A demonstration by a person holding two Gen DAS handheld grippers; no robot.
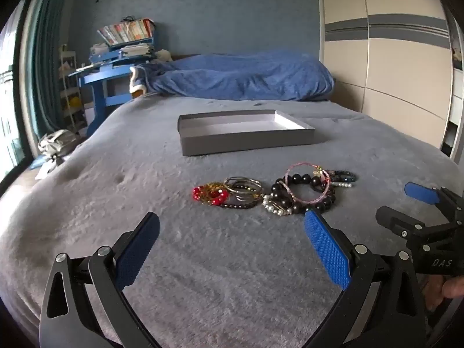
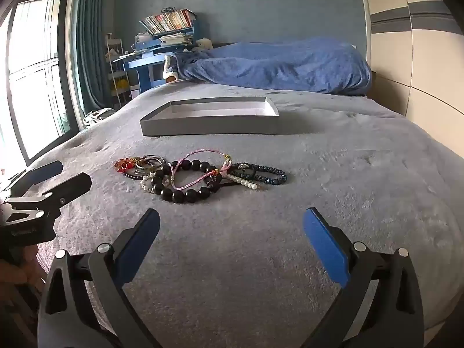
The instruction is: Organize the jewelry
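Left wrist view: both tools (image 1: 232,249) (image 2: 232,246) fully spread, empty, short of bracelets (image 1: 272,191).

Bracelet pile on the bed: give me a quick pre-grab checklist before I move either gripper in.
1. Left gripper open, nothing between its pads: ok.
2. Right gripper open, nothing held: ok.
3. Grey tray empty, beyond the pile: ok.
4. Bracelet pile in front of both grippers, untouched: ok.
5. Pieces separate enough for a single pick: not ok; black bead bracelet overlaps the pink cord.
6. Clasps unhooked: cannot tell.
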